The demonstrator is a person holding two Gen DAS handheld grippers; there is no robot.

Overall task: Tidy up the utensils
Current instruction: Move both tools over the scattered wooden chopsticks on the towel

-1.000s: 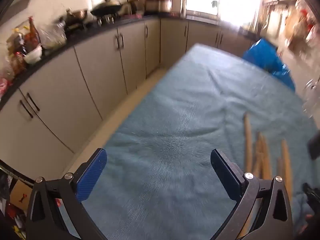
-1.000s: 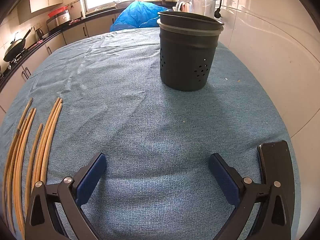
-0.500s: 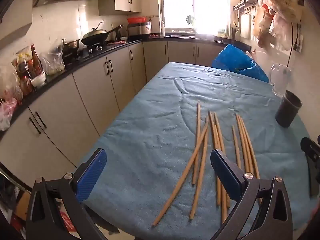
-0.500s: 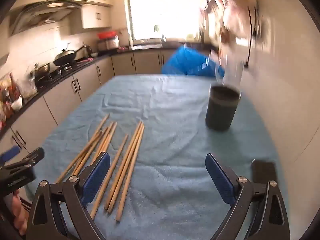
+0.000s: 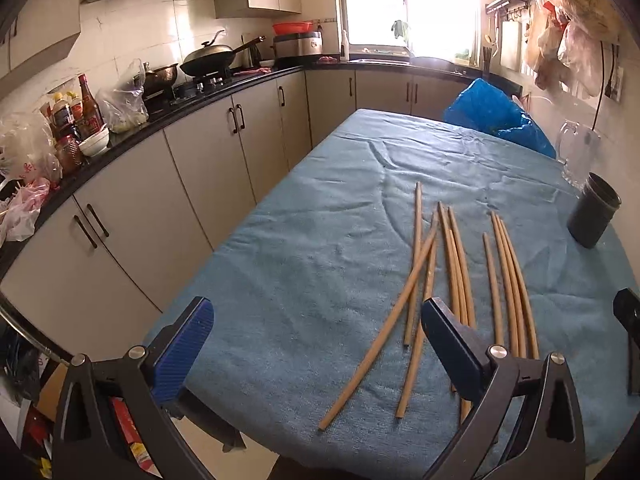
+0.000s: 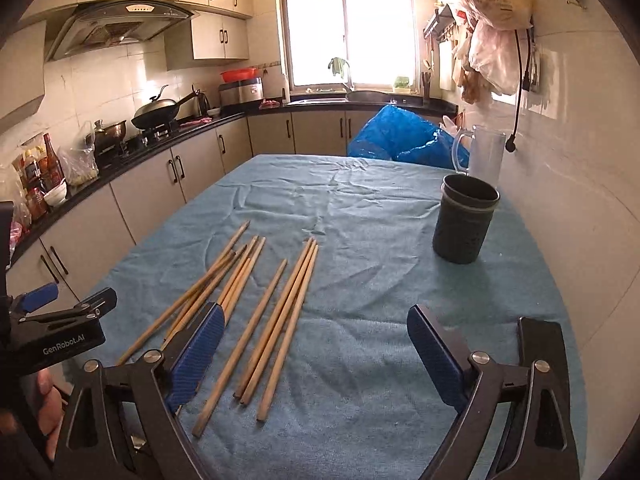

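Nine long wooden chopsticks (image 6: 256, 304) lie flat and loose on the blue-towelled desk (image 6: 360, 208), tips towards 12 o'clock, two crossing at the left. A dark cylindrical holder (image 6: 464, 220) stands upright and empty at their 2 o'clock, well apart.

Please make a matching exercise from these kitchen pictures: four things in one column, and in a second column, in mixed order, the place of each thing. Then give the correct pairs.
Things:
1. wooden chopsticks
2. dark holder cup
3. wok
4. clear glass mug

Places:
A. on the stove at the counter
B. lying loose on the blue cloth, on the side toward the cabinets
C. by the wall, just behind the dark cup
D. standing upright on the blue cloth, on the side toward the wall

Pairs: 1-B, 2-D, 3-A, 4-C
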